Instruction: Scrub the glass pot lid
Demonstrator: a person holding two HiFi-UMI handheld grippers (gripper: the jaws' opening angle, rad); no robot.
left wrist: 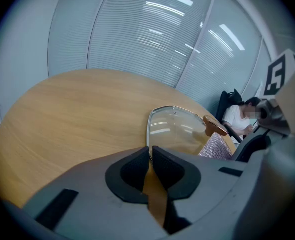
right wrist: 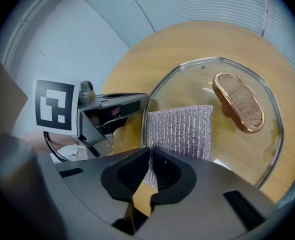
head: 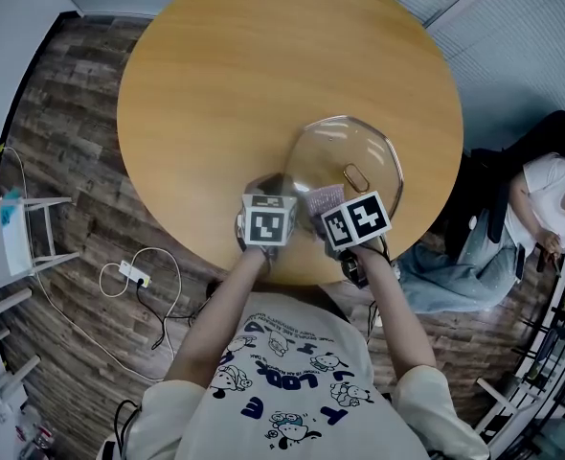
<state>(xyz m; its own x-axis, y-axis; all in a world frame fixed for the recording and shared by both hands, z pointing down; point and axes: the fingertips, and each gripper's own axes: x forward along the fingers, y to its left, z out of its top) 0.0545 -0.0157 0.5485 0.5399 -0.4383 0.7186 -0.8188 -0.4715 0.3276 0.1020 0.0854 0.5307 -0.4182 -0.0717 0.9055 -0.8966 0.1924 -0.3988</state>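
Glass pot lid point(head: 345, 161) sits handle-up on the wooden table point(head: 244, 65), near-right edge. Left gripper point(left wrist: 150, 151) is pinched on its left rim, steadying it. Right gripper point(right wrist: 150, 156) is clamped on the silver mesh scrub pad point(right wrist: 180, 129), which lies flat on the glass beside the handle point(right wrist: 237, 101). Scrubbing looks set up or early; no suds or marks, so coverage unknown.

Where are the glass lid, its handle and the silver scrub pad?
glass lid point(right wrist: 237, 156): right gripper view, bare glass below the handle.
handle point(right wrist: 237, 101): right gripper view, middle of its top.
silver scrub pad point(right wrist: 180, 131): right gripper view, centre of its mesh.
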